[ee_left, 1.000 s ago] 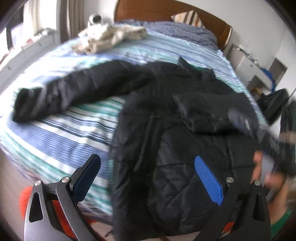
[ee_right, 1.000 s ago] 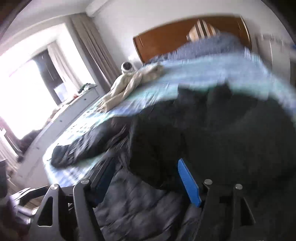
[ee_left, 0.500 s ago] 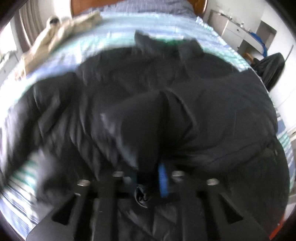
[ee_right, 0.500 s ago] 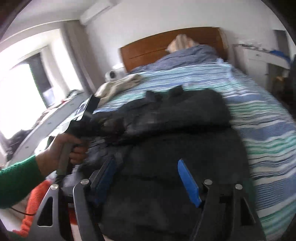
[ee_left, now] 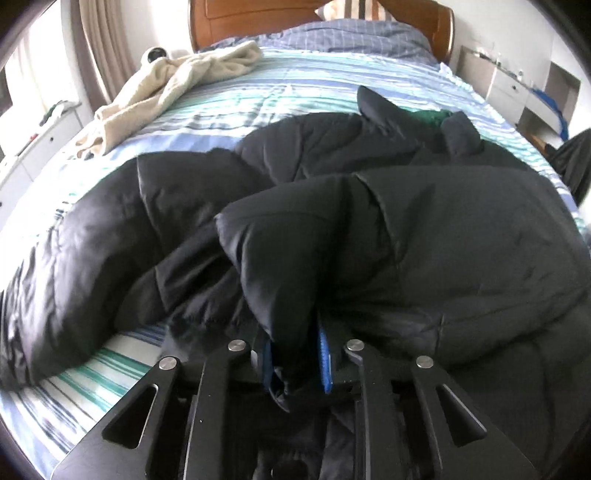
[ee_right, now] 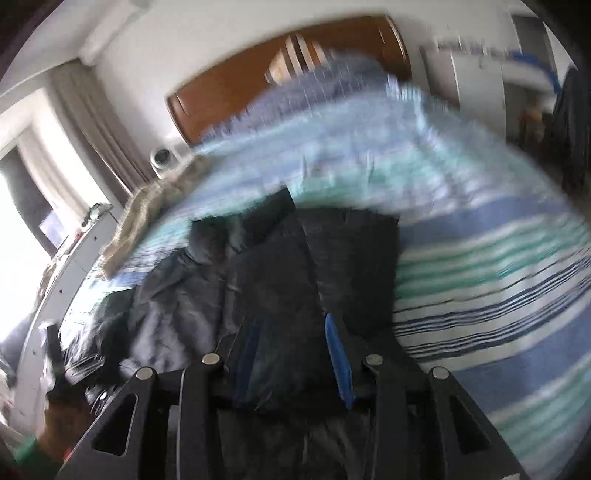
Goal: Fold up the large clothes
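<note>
A large black padded jacket [ee_left: 424,229] lies across the striped bed [ee_left: 295,88], one sleeve [ee_left: 92,236] spread to the left. My left gripper [ee_left: 293,360] is shut on a bunched fold of the jacket near its lower edge. In the blurred right wrist view the same jacket [ee_right: 280,266] lies in front of me. My right gripper [ee_right: 293,363] has its blue pads close together with a thick fold of the jacket between them.
A cream towel or robe [ee_left: 173,85] lies at the bed's far left, by a small white camera [ee_left: 154,55]. The wooden headboard [ee_left: 258,18] and pillows are at the back. White cabinets stand at the left [ee_left: 33,147] and right [ee_left: 517,88].
One second ago both grippers were open above the jacket. The left one closed on a fold half a second ago and holds it; the right one has now closed on the jacket too.
</note>
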The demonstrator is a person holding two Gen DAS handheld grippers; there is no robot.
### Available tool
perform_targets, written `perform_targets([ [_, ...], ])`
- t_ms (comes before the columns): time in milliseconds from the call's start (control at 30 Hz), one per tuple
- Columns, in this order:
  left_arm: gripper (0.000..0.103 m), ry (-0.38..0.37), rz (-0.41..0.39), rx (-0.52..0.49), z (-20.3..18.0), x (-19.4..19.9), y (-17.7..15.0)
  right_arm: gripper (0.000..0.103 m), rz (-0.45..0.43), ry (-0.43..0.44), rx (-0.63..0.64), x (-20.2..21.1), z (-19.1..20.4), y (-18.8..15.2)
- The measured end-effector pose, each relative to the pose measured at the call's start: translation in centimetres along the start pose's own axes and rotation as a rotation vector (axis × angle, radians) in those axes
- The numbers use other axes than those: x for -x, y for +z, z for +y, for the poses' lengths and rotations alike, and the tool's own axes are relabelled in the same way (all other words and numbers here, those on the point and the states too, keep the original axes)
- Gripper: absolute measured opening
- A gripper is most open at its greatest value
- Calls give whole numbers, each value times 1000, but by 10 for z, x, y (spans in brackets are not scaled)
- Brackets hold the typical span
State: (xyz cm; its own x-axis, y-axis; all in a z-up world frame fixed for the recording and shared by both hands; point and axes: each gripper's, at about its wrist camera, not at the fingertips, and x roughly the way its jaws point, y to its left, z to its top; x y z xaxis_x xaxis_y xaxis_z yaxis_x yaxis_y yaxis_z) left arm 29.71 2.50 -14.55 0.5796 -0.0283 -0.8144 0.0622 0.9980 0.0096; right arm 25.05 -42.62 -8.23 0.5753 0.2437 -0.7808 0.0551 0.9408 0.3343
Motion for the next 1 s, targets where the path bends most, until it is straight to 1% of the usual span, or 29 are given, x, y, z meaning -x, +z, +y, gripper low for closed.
perform_targets([
  [33,20,-8,-4,2,0,-1,-2,34,93,-46,-26,-30,-9,-5],
  [67,21,-12,-7,3,2,-1,-3,34,140,-44,-45,-49,-15,-14],
  [100,21,-15,-10,3,2,-1,-4,34,129,-45,-41,-49,-15,-15],
  [200,22,-31,-16,13,4,-7,-4,34,169,-94,26,-39,-3,-5],
  [233,22,-37,-19,18,5,-7,-4,34,141,-99,59,-28,4,5],
  [300,22,-38,-32,19,4,-8,-6,34,54,-108,104,-9,13,29],
  [367,22,-34,-41,16,3,-9,-8,34,-26,-110,99,0,15,61],
  [400,22,-32,-44,15,3,-8,-8,34,-38,-105,87,-4,14,72],
  [467,22,-31,-47,14,4,-7,-11,34,-38,-96,47,-23,7,93],
  [500,22,-31,-49,13,4,-8,-12,34,-21,-98,11,-44,-3,99],
  [533,22,-30,-51,12,4,-8,-12,34,13,-111,-27,-64,-11,99],
  [567,23,-31,-54,11,3,-8,-13,34,70,-131,-69,-88,-22,92],
  [600,23,-32,-55,9,3,-8,-13,34,115,-131,-100,-106,-30,82],
  [633,23,-29,-55,6,2,-7,-13,34,108,-123,-115,-113,-33,76],
  [667,23,-26,-55,4,2,-8,-13,34,78,-131,-108,-111,-31,73],
  [700,23,-23,-56,2,1,-8,-14,34,66,-144,-93,-108,-27,71],
  [767,23,-24,-56,2,2,-8,-14,34,72,-153,-56,-97,-21,67],
  [800,23,-25,-57,3,2,-8,-14,35,72,-144,-37,-85,-17,64],
  [833,23,-26,-57,5,2,-8,-14,36,69,-111,-21,-69,-15,59],
  [900,23,-30,-60,8,2,-7,-15,36,73,-15,17,-31,-9,42],
  [967,23,-31,-60,10,2,-8,-15,36,99,31,71,8,-4,14],
  [1000,23,-30,-60,9,2,-8,-15,36,113,30,94,25,-3,0],
])
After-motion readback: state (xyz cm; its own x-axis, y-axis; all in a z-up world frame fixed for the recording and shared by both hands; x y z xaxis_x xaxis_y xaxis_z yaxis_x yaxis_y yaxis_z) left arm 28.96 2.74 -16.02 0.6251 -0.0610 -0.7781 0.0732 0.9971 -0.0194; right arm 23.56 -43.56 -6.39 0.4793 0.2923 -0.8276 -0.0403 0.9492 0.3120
